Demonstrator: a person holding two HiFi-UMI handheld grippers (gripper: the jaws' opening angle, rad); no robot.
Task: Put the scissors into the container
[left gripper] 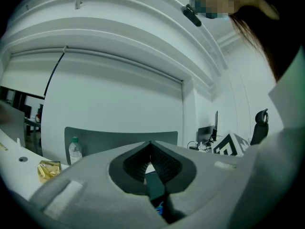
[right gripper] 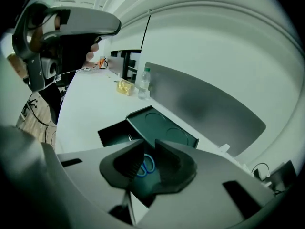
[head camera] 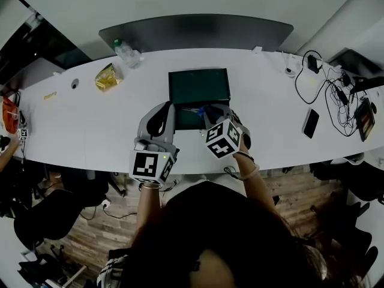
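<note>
R gripper [right gripper: 148, 147] is angled down toward the dark-green container [right gripper: 114, 133]. Its jaws are only part closed, w/ the blue handles of the scissors [right gripper: 146, 166] right at the tips. Looks like a pinch on the handle end, one loop half hidden behind a pad. So the scissors are up in the claw by the container, not in it yet, I'd say. L gripper [left gripper: 151, 144] points level, tips together, clamped on a dark-green edge that I take for the container's wall. The lid [right gripper: 167, 131] is open, beyond the tray half, all on the white table [head camera: 90, 119].

What could go wrong, imo:
- The hold is at the very tips, so the scissors could swivel or slip out and land on the table or the lid instead of the tray.
- The blade end hangs free, so it may catch the rim on the way down and lever out of the pinch.
- If the L gripper tugs on that wall, the container prob. tips or slides off line just as the drop comes.
- The two claws are close together, so a bump between them could jar the grip.
</note>
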